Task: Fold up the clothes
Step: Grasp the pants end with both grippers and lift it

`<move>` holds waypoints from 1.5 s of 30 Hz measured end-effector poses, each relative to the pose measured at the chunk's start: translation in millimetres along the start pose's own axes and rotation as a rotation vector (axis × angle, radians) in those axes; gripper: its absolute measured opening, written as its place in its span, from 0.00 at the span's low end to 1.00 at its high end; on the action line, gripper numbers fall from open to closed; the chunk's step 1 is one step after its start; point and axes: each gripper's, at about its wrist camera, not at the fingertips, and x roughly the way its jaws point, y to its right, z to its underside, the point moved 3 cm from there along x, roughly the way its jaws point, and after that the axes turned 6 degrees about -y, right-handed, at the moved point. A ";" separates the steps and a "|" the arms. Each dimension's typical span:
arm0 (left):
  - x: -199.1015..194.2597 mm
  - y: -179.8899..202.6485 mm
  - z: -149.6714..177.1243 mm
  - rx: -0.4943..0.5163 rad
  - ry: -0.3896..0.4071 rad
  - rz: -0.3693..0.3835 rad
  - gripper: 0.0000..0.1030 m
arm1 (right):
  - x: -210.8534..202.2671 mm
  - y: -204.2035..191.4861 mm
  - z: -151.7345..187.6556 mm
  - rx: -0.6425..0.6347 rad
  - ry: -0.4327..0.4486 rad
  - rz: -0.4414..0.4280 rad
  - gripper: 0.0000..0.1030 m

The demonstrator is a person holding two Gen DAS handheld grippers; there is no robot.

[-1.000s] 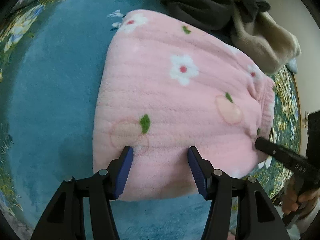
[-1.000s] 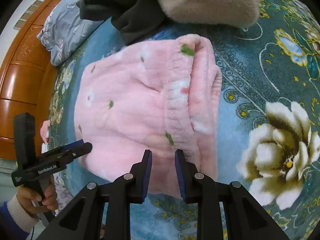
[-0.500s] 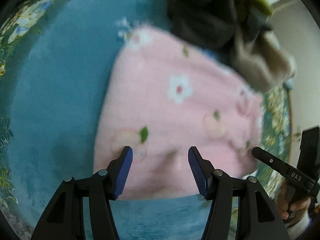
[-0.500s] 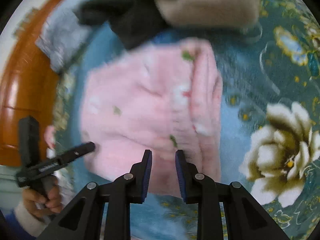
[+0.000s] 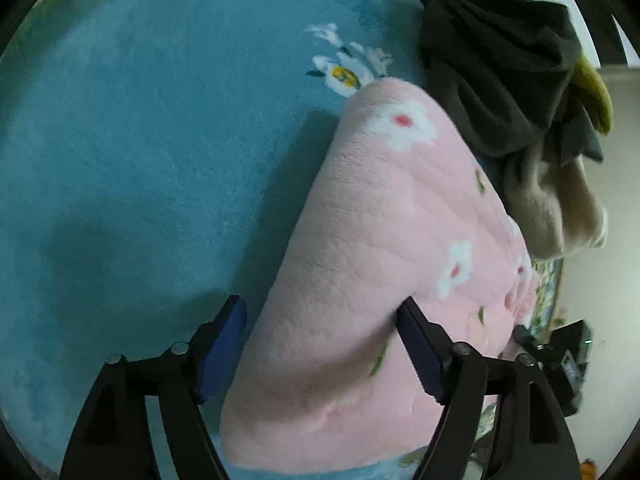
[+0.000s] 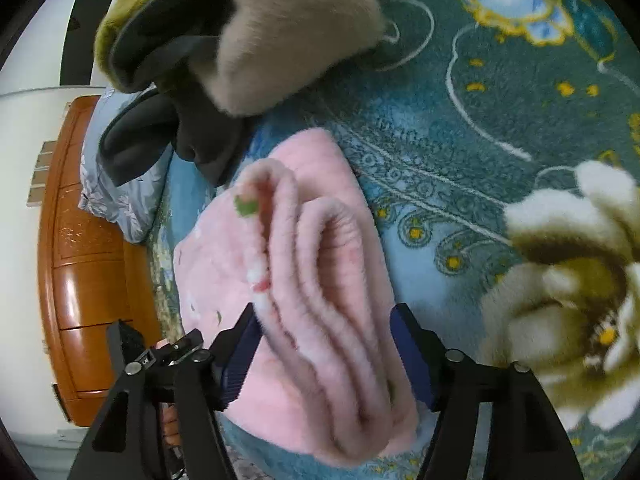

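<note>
A folded pink fleece garment [image 5: 380, 240] with white flowers lies on a teal blanket [image 5: 140, 160]. My left gripper [image 5: 320, 344] is open, its jaws astride the garment's left folded edge, low over it. In the right wrist view the same pink garment [image 6: 320, 280] shows its stacked folded edges and elastic waistband. My right gripper [image 6: 326, 352] is open wide, its jaws astride that thick right end. The right gripper also shows at the left wrist view's right edge [image 5: 560, 356].
A pile of unfolded clothes lies just beyond the pink garment: a dark grey piece [image 5: 500, 72], a beige fleece piece [image 6: 288, 32] and an olive piece [image 5: 596, 92]. The blanket has large flower patterns [image 6: 572, 292]. An orange wooden headboard [image 6: 80, 280] and a pillow [image 6: 120, 184] are at the left.
Both grippers have moved down and in to the garment's two ends, jaws now astride the folded edges. The right gripper has opened from nearly shut to wide.
</note>
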 end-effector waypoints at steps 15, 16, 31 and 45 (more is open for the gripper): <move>9.4 7.4 -8.5 -0.043 -0.018 0.081 0.70 | 30.0 13.1 -17.0 -0.015 -0.073 -0.022 0.69; 8.3 10.6 -8.4 -0.037 -0.013 0.073 0.66 | 29.4 12.7 -17.7 -0.014 -0.072 -0.019 0.66; -60.1 91.3 33.4 0.120 0.077 -0.022 0.29 | -49.6 -31.0 19.6 -0.068 0.000 0.009 0.40; -165.1 231.1 139.0 0.495 0.086 0.148 0.29 | -263.5 -71.9 122.0 0.007 0.336 0.041 0.40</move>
